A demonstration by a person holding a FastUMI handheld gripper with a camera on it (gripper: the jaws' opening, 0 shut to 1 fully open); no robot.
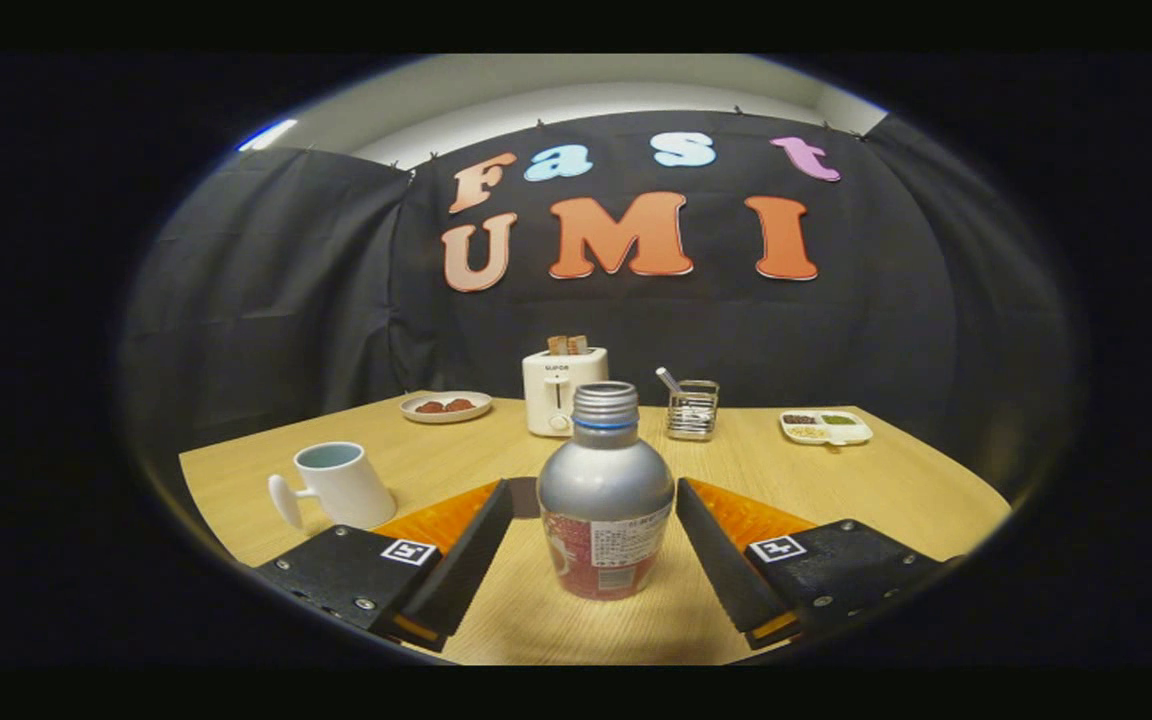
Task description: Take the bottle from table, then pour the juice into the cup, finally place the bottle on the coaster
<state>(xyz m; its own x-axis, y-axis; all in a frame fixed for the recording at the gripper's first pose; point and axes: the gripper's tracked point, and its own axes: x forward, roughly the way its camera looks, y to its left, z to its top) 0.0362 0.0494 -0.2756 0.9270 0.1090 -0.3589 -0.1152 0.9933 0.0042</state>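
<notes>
The tool [596, 540] stands wide, its fingers flanking but not touching the aluminium juice bottle [604, 500] upright on the counter [866, 480]. Grasping is the step in hand; next, close, then lift toward the mug [341, 483].

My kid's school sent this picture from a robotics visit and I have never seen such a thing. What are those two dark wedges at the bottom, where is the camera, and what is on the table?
The wedges are the two fingers of a handheld gripper that a person carries; no robot arm is involved. The camera rides on the gripper and looks forward along its jaws, hence the round, bulging view. The jaws stand open, one on each side of a silver bottle standing upright on the wooden table, with a gap on both sides, so nothing is held yet. Beside the left finger stands a white cup. Beyond the bottle are a white toaster, a small plate, a wire holder and a divided dish.
</notes>
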